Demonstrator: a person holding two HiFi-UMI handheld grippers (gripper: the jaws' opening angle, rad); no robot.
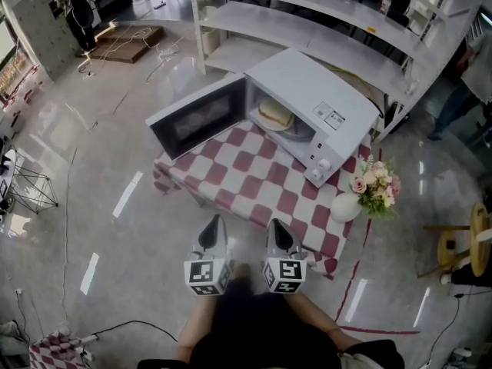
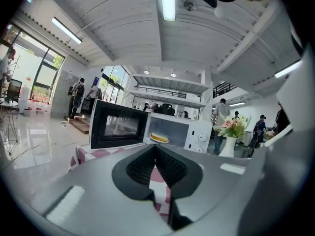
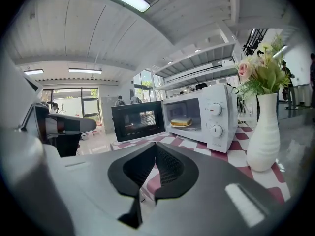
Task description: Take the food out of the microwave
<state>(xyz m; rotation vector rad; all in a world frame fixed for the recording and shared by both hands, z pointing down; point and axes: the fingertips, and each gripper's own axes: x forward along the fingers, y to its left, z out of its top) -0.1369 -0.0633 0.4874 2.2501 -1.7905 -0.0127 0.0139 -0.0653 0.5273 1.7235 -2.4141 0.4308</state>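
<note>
Red-and-white checkered tabletop [image 1: 246,183] with a white microwave [image 1: 330,91] on it, door [image 1: 196,118] swung wide open. Left gripper [image 1: 216,223] and right gripper [image 1: 275,225] hover side by side off the near edge, both with jaws pressed together and empty. The food [image 1: 275,115] sits on a plate inside the microwave.

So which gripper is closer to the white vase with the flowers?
Right. The right gripper is left of the vase in the head view, apart from it; the left gripper is farther left, past the right one.
</note>
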